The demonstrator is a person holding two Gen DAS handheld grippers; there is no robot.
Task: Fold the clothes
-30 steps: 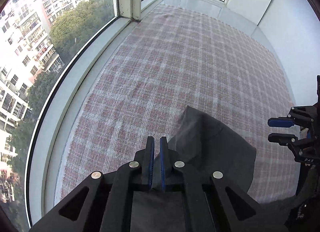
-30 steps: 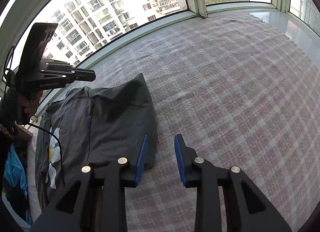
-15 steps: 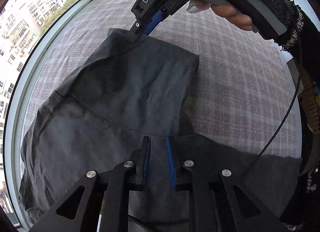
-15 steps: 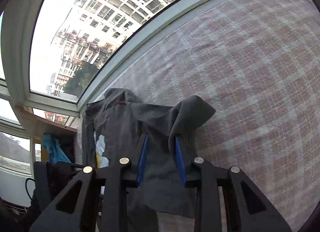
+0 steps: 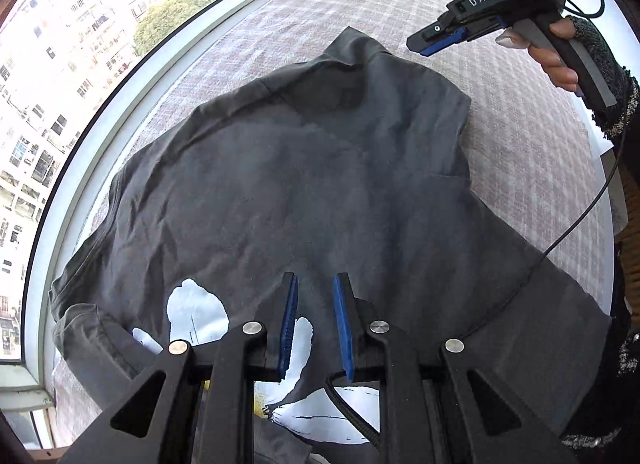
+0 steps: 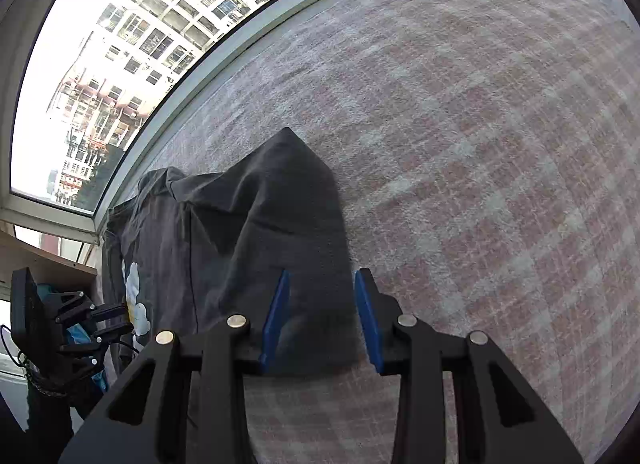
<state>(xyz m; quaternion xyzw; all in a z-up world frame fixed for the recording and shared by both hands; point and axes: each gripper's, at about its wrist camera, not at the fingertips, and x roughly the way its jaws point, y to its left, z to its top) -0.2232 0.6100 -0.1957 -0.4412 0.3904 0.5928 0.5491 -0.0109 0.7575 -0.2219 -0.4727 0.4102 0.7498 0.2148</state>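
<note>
Left wrist view: your left claw (image 5: 314, 324) hangs steeply over the near part of the shirt (image 5: 304, 184), pads (image 5: 289, 324) parted with a narrow gap. Its jaws have just been opening. Cloth shows in the gap but lies below; nothing is pinched. Likely reason: a fold was laid down and let go.

The shirt lies on the plaid cover (image 5: 512, 104), dark grey, back side mostly up. A white print (image 5: 196, 312) shows just left of and below the claw, where the near edge is turned over. One folded flap reaches ahead of the claw to a peak, far from the pads. The window sill (image 5: 132, 100) runs along the shirt's left edge.

Your right claw (image 5: 436, 38) is in the air ahead and to the right, clear of the peak, held in a sleeved hand (image 5: 560, 60). Seen side-on here, so its gap cannot be read from this view.

Right wrist view: right claw (image 6: 324, 316) pads (image 6: 276, 316) stand apart, wider than the left. Its jaws have just been opening. The flap (image 6: 280, 204) lies beneath and runs ahead of them, its right edge close to the right pad. No contact that I can see; released, I judge.

Judgement: both claws are empty so the fold can settle. The flap peaks up and is not flat; it may need smoothing before the next fold.
</note>
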